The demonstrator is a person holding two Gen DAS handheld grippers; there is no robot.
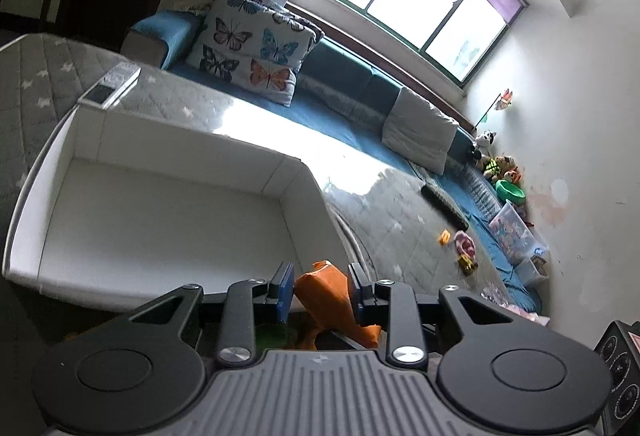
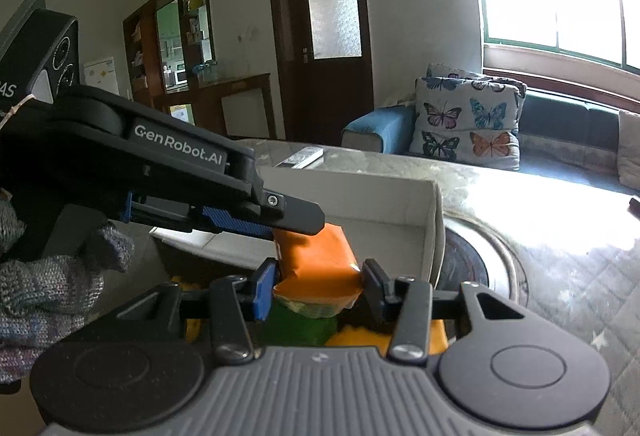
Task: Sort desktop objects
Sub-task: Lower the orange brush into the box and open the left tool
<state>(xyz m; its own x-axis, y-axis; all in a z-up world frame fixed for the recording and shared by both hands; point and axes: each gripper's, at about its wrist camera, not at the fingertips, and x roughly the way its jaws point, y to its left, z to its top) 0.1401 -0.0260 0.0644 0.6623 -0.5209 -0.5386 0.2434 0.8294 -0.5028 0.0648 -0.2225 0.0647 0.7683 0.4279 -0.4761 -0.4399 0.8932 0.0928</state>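
Two tools met at one orange packet, held just at the near edge of a white box on the tabletop. The left tool had its blue-padded fingers pressed against both sides of the packet, clamped on it. In the right wrist view the left tool reached in from the left, its fingers closed over the packet's upper part. The right tool stood with its fingers on either side of the packet's lower end; whether its pads pressed the packet or merely flanked it could not be told. Beneath the packet lay green and yellow things, too hidden to name. A gloved hand gripped the left tool's handle. A white remote lay on the tabletop beyond the box, and a dark remote lay well apart toward the sofa, near a few small toys.
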